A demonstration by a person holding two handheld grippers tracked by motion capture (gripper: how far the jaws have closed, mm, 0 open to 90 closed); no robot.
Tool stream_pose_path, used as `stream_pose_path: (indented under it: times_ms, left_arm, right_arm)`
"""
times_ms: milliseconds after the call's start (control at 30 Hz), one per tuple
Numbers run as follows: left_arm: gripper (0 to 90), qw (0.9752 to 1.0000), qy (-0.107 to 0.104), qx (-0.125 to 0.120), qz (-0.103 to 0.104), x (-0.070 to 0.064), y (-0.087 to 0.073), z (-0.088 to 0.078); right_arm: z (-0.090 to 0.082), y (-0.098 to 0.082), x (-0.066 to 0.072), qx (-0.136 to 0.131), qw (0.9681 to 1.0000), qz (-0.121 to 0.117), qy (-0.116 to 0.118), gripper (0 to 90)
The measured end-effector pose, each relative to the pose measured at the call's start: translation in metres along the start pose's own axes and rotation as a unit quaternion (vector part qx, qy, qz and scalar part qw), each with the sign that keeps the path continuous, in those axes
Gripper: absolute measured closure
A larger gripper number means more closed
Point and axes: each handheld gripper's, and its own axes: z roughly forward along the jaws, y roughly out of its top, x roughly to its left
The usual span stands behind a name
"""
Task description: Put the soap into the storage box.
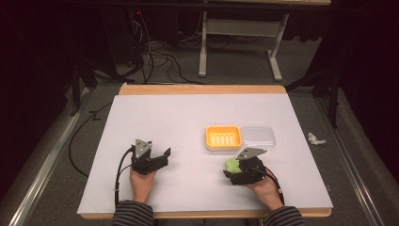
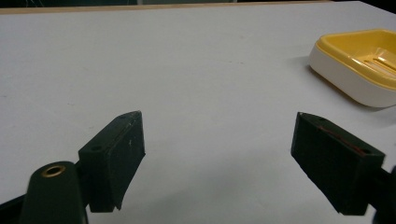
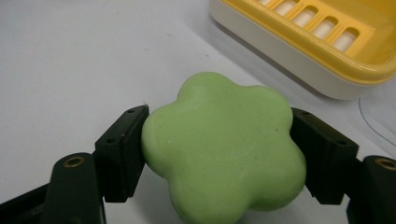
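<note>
Where cables (image 1: 155,59) cross grey carpet, a white table (image 1: 179,117) stands.

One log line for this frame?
right gripper: shut on green flower-shaped soap | left gripper: open, empty | yellow slotted soap dish: empty

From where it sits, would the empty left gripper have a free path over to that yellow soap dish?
Probably yes. The left gripper stands open with nothing between its jaws, and bare white table lies between it and the soap dish. The right gripper, holding the green soap, sits nearer the person, off that path.
</note>
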Motion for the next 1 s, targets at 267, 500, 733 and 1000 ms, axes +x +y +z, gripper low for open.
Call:
stream_pose_path:
  times_ms: [267,500,733,1000]
  left_arm:
    - [18.0,1.0000,-0.001,0.001,0.000,0.000,0.000,0.000]
    - [18.0,1.0000,-0.001,0.001,-0.001,0.000,0.000,0.000]
    - [18.0,1.0000,-0.001,0.003,0.001,0.000,0.000,0.000]
    - [18.1,1.0000,-0.001,0.004,-0.001,0.000,0.000,0.000]
  right_arm:
    - [-0.007,0.005,-0.003,-0.012,0.9999,0.006,0.001,27.0]
    - [-0.013,0.008,-0.007,-0.018,0.9998,0.001,-0.001,26.9]
    - [-0.015,0.012,-0.010,-0.021,0.9998,-0.004,-0.002,26.9]
    - [-0.018,0.017,-0.013,-0.025,0.9997,-0.003,-0.001,27.0]
